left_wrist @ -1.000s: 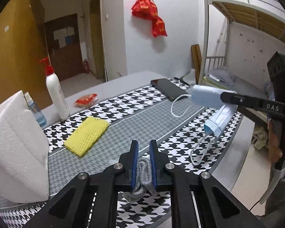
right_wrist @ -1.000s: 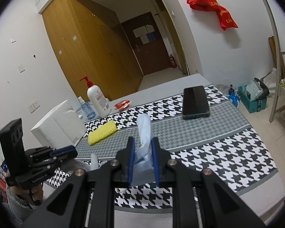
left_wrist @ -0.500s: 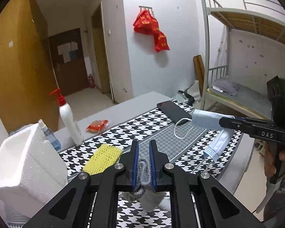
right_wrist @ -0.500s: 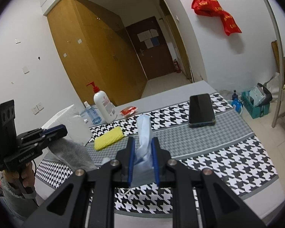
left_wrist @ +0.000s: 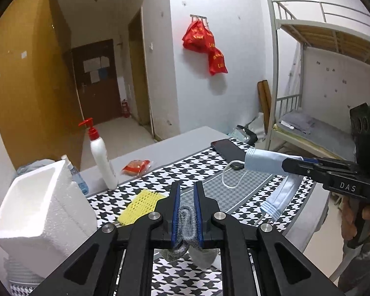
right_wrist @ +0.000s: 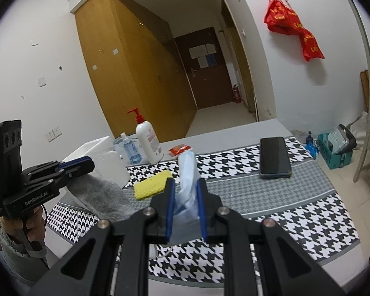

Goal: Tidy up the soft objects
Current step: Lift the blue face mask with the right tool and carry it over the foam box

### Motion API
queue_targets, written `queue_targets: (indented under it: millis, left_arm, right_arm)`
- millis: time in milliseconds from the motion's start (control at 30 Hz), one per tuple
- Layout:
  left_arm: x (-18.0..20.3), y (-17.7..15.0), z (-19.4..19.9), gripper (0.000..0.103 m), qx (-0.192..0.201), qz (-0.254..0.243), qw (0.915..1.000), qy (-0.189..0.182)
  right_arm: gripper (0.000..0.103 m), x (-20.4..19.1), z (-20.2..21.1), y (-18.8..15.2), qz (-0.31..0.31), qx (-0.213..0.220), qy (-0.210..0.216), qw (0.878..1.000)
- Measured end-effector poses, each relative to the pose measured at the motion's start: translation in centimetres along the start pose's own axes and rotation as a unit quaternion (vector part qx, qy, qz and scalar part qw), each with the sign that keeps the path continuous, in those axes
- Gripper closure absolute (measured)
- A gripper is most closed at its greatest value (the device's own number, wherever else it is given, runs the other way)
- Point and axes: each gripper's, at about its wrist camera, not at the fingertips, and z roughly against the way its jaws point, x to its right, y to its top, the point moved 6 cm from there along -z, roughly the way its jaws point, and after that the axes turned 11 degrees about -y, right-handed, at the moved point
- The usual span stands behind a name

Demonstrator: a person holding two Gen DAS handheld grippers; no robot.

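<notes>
My left gripper (left_wrist: 186, 192) is shut on a grey sock (left_wrist: 186, 218) that hangs below its jaws; in the right wrist view the same sock (right_wrist: 103, 197) droops from that gripper (right_wrist: 90, 164) at the left. My right gripper (right_wrist: 185, 185) is shut on a light blue face mask (right_wrist: 188, 172). In the left wrist view the face mask (left_wrist: 265, 161) juts from the right gripper (left_wrist: 287, 164), its white ear loop dangling over the table. A yellow sponge (left_wrist: 141, 203) lies on the houndstooth cloth (left_wrist: 185, 170).
A white foam box (left_wrist: 37, 212) stands at the table's left end. Behind it are a white pump bottle (left_wrist: 101, 162), a small blue bottle (left_wrist: 76, 180) and a red packet (left_wrist: 135, 166). A black phone (right_wrist: 275, 157) lies far right. A bunk bed (left_wrist: 328, 79) stands beyond.
Both grippers have risen above the table with the sock and the mask still held. The foam box now shows its open top in the left wrist view.
</notes>
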Motion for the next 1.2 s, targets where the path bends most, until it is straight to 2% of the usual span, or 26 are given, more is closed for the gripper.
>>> queue_targets:
  millis: [367,1200]
  left_arm:
    - [-2.0,-0.7,3.5,0.091,0.019,0.012,0.9996,0.018]
    - [-10.1,-4.4,11.6,0.091,0.047,0.061,0.9913,0.106]
  right_arm:
    - [0.082,-3.7,0.1,0.5,0.024,0.007,0.014,1.0]
    - [0.082,-15.2,-2.7,0.8,0.088,0.001,0.085,0.992]
